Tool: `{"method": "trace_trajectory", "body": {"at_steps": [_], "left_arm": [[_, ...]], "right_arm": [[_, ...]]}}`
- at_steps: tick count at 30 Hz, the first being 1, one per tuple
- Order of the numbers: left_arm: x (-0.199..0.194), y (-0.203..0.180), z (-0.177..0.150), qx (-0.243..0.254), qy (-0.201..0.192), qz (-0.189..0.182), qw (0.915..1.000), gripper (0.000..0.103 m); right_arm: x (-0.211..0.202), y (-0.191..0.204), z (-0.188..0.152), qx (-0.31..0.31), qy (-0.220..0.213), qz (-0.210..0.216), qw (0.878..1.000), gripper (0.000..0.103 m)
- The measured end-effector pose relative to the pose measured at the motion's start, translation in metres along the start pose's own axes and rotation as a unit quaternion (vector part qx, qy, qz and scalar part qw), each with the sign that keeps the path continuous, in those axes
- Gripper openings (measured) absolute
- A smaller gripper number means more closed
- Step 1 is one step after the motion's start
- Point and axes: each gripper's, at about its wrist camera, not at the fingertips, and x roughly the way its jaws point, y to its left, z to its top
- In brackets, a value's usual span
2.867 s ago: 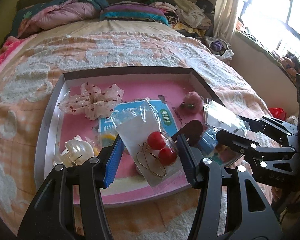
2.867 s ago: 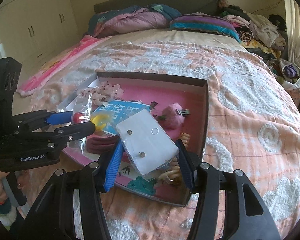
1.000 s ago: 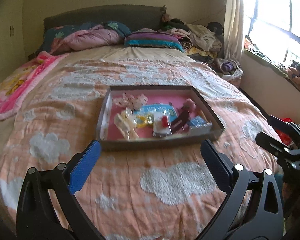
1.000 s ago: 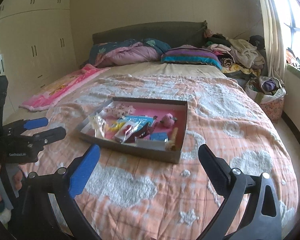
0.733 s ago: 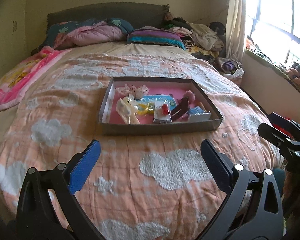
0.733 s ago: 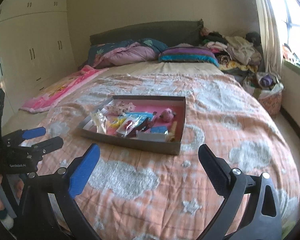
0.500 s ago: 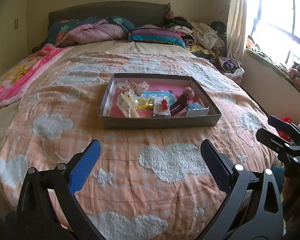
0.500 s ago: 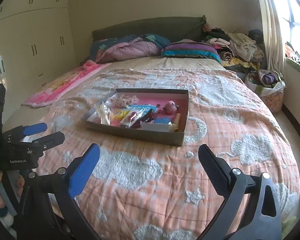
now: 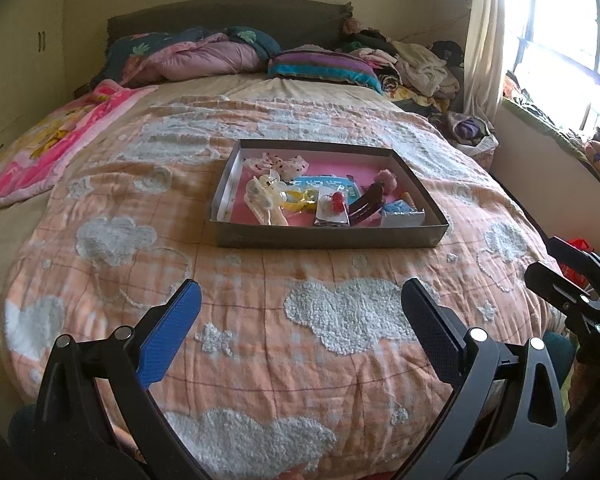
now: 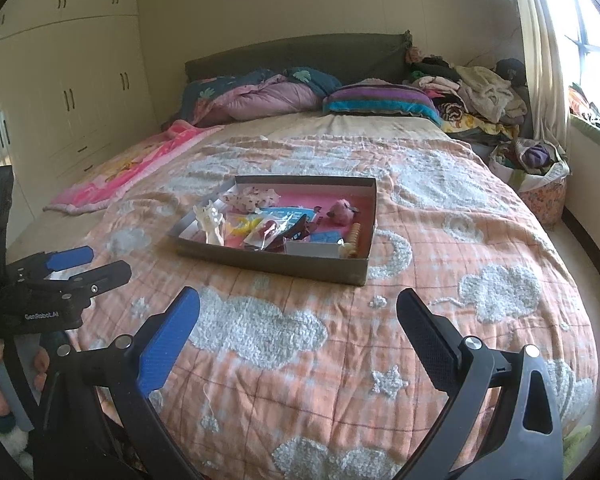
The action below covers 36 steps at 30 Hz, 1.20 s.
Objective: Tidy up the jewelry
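A grey tray with a pink lining (image 9: 328, 238) (image 10: 276, 266) sits on the bed and holds the jewelry: a clear bag with red bead earrings (image 9: 334, 204), a white claw clip (image 9: 262, 196) (image 10: 211, 220), a brown hair clip (image 9: 366, 204), a pink pompom (image 9: 386, 178) (image 10: 342, 210) and a white box (image 9: 404, 216) (image 10: 312, 249). My left gripper (image 9: 300, 320) is open and empty, well back from the tray. My right gripper (image 10: 298, 320) is open and empty, also well back; it shows at the right of the left wrist view (image 9: 568, 280).
The tray rests on an orange quilt with white clouds (image 9: 340, 320). Pillows and bedding (image 9: 220, 56) lie at the headboard, a clothes pile (image 10: 480, 92) at the far right. A wardrobe (image 10: 60, 100) stands left, a window (image 9: 560, 28) right.
Both grippers let go of their bags, opened wide and pulled far back from the tray. The earring bag and the white box now lie in the tray.
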Motion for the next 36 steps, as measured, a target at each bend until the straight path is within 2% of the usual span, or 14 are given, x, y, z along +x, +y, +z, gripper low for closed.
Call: {"method": "trace_trajectory", "body": {"at_steps": [11, 36], "left_arm": [[-0.0044, -0.0019, 0.0014, -0.004, 0.0, -0.009, 0.9999, 0.094], [-0.005, -0.0002, 0.0019, -0.002, 0.0, 0.002, 1.0, 0.094]], "right_arm": [[-0.0002, 0.0, 0.0003, 0.001, 0.002, 0.001, 1.0, 0.098], [-0.0015, -0.0023, 0.0006, -0.001, 0.0, -0.001, 1.0, 0.098]]}}
